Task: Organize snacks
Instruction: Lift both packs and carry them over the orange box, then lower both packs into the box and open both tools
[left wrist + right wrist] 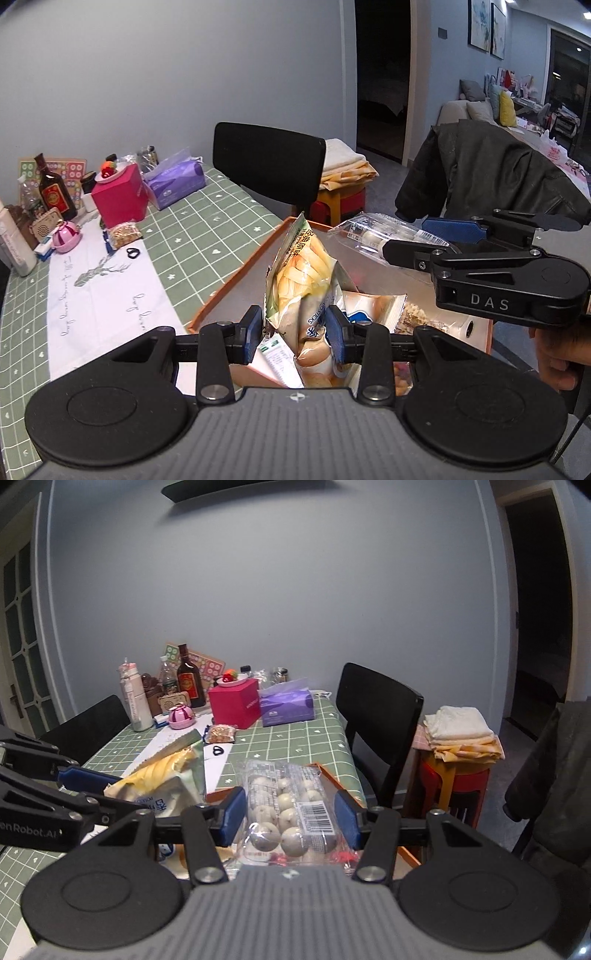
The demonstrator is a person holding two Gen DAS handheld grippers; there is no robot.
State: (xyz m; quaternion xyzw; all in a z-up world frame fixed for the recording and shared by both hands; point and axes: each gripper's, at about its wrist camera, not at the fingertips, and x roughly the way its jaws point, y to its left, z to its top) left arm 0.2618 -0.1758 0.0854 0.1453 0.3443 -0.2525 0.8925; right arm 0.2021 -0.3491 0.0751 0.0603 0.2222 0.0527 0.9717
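My left gripper [295, 328] is shut on a green and yellow snack bag [303, 266], which stands upright over the orange-rimmed tray [236, 273]. In the right wrist view that bag [166, 775] sits at the left, with the left gripper [122, 794] clamped on it. My right gripper [291, 814] is shut on a clear plastic pack of round white sweets [288, 797], its blue pads pressing both sides. The left wrist view shows this pack [373, 232] held above the tray's far side by the right gripper [413, 240]. More snack packets [373, 306] lie in the tray below.
On the green checked tablecloth [207, 221] are a small nut packet [125, 232], a red box [118, 199], a purple tissue pack [177, 181] and a dark bottle [55, 192]. A black chair [269, 162] stands behind the tray. A jacket [491, 170] hangs at the right.
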